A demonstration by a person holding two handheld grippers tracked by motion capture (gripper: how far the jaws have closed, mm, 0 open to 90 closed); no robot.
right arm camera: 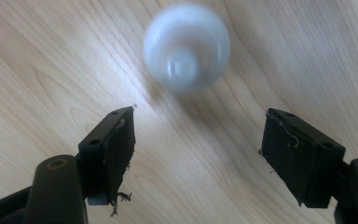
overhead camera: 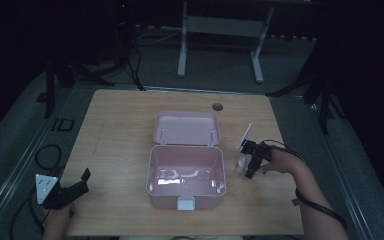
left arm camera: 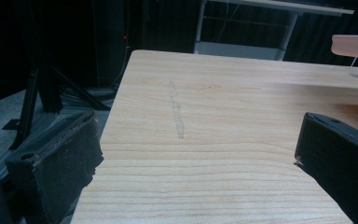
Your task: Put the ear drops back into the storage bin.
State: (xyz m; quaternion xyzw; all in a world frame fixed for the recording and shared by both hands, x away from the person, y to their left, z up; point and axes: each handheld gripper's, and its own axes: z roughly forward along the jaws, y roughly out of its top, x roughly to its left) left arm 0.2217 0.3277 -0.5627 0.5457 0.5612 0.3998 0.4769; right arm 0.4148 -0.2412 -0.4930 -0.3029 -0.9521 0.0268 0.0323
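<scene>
While your right gripper [right arm camera: 198, 128] is pointing down at the pale wooden table [overhead camera: 120, 125], its fingers [right arm camera: 109, 154] are standing wide apart and gripping nothing. You are looking onto the top of the small white round bottle [right arm camera: 186, 46], upright just ahead of the gap, beside the open pink plastic box [overhead camera: 186, 175]. Your left gripper [overhead camera: 72, 190] is waiting well apart, also spread and empty.
</scene>
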